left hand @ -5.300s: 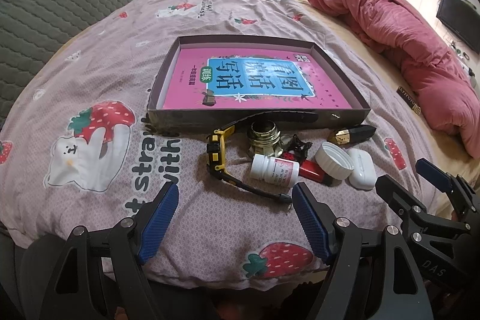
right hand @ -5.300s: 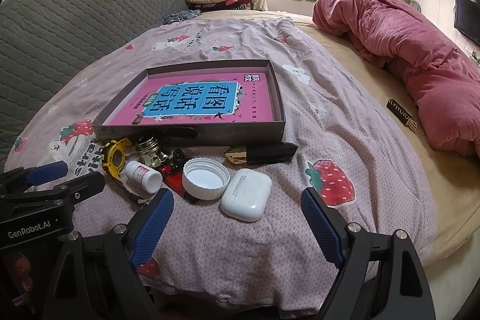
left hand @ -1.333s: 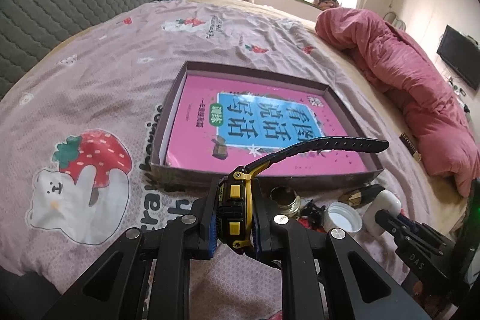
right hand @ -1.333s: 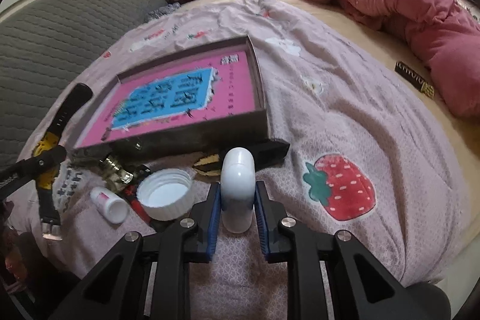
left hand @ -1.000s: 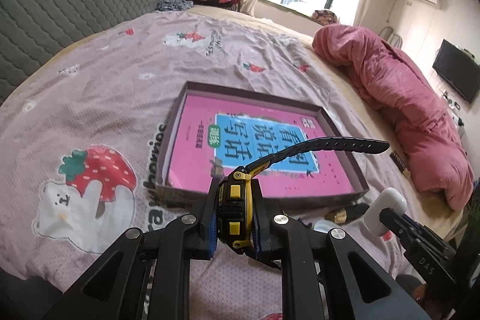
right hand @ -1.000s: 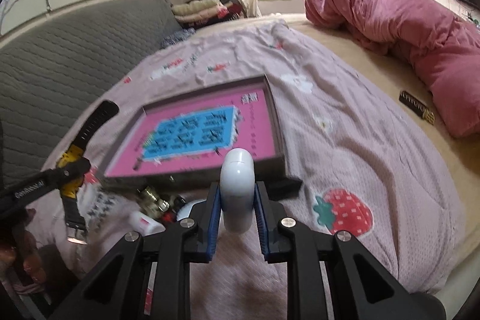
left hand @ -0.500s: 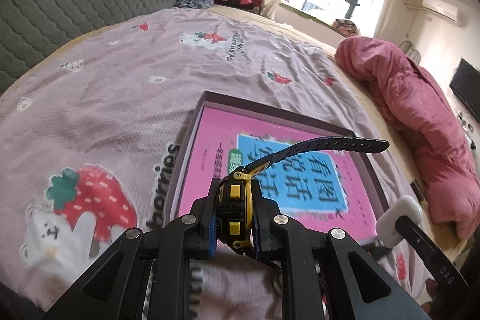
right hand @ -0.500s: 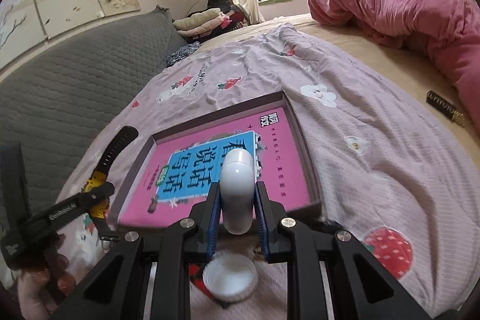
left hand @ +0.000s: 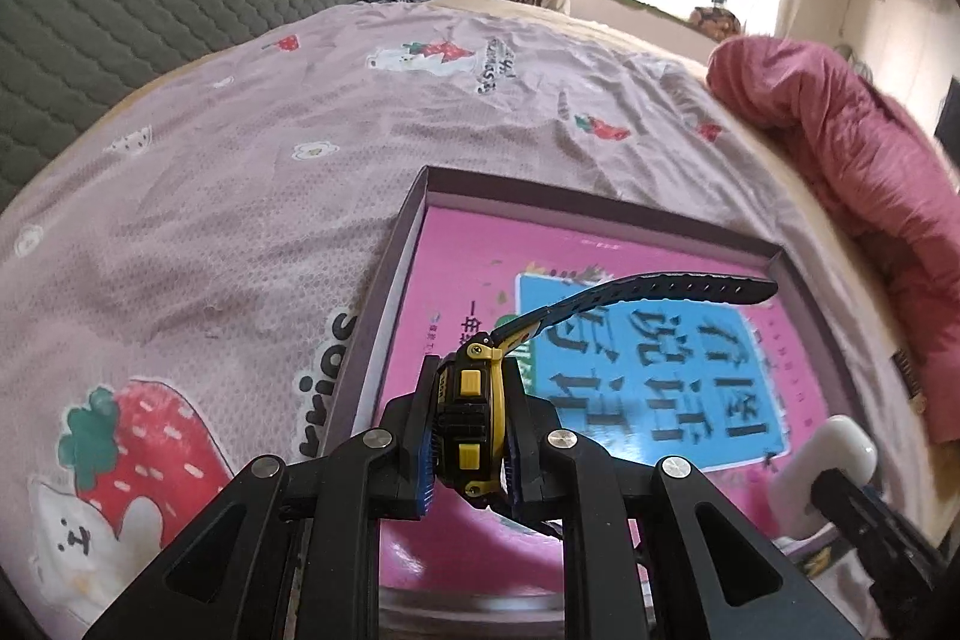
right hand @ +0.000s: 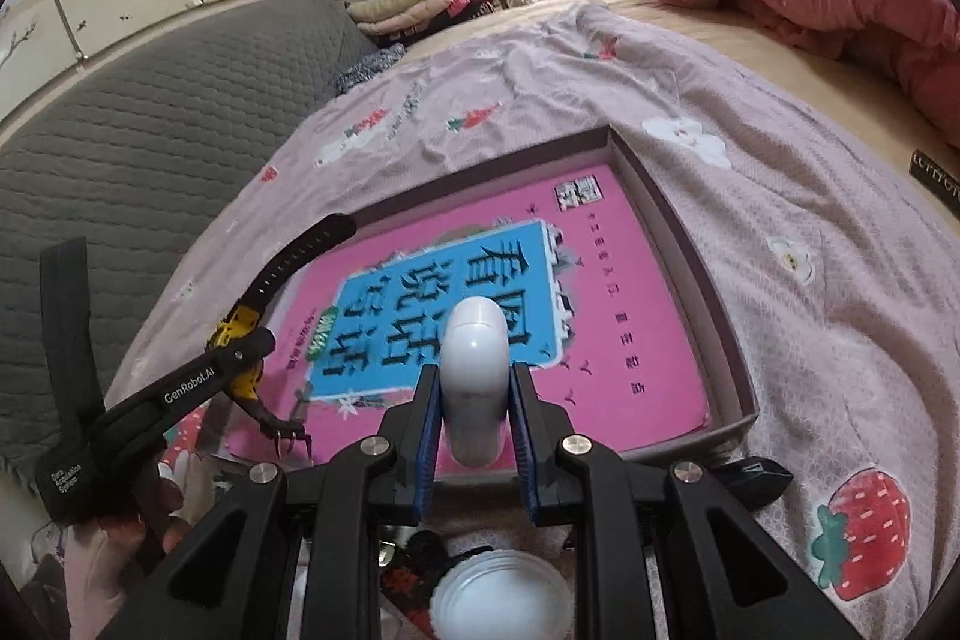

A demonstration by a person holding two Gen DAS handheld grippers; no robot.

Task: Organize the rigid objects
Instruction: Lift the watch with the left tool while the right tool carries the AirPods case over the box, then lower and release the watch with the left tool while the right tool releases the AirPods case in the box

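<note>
Left gripper (left hand: 467, 451), jaws clenched on a yellow-and-black wristwatch (left hand: 471, 424); right gripper (right hand: 474, 445), jaws grasping a white oval earbud case (right hand: 474, 376); both held above the shallow grey box (right hand: 690, 268) on the bed.

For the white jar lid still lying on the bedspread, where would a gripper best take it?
Across the rim of the white jar lid, coming from above: it lies open side up, a shallow round cup, so opposite walls offer the only parallel faces. Dark clutter crowds its left.
</note>
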